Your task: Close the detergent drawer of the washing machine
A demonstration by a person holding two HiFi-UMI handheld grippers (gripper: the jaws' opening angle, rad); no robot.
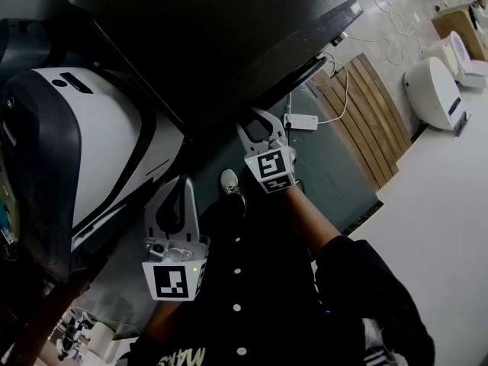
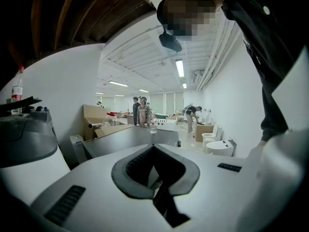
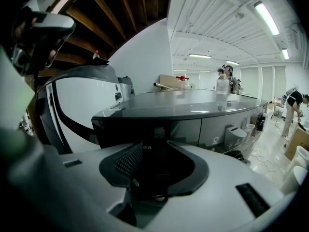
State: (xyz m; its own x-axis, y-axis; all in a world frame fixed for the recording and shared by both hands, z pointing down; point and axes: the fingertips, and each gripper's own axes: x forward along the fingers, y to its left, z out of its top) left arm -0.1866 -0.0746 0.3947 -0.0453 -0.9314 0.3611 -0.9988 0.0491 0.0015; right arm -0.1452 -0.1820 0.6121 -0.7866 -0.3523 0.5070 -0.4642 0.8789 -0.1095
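Observation:
The dark washing machine (image 1: 229, 36) fills the top of the head view, with its glossy top and front panel (image 3: 159, 127) straight ahead in the right gripper view. My right gripper (image 1: 258, 124) is open at the machine's front edge. Its fingertips (image 3: 154, 144) frame the left part of the panel, where the letters "ea" show. I cannot tell whether the pads touch the panel, or how far the drawer stands out. My left gripper (image 1: 183, 183) hangs lower left, away from the machine, and its jaws (image 2: 153, 146) meet at the tips with nothing between them.
A large white and dark appliance (image 1: 84, 151) stands close on the left. On the floor lie a power strip (image 1: 300, 120), wooden slats (image 1: 366, 113) and a dark mat (image 1: 335, 181). White toilets (image 1: 435, 90) sit at the far right. A bottle (image 3: 222, 85) stands on the machine's top.

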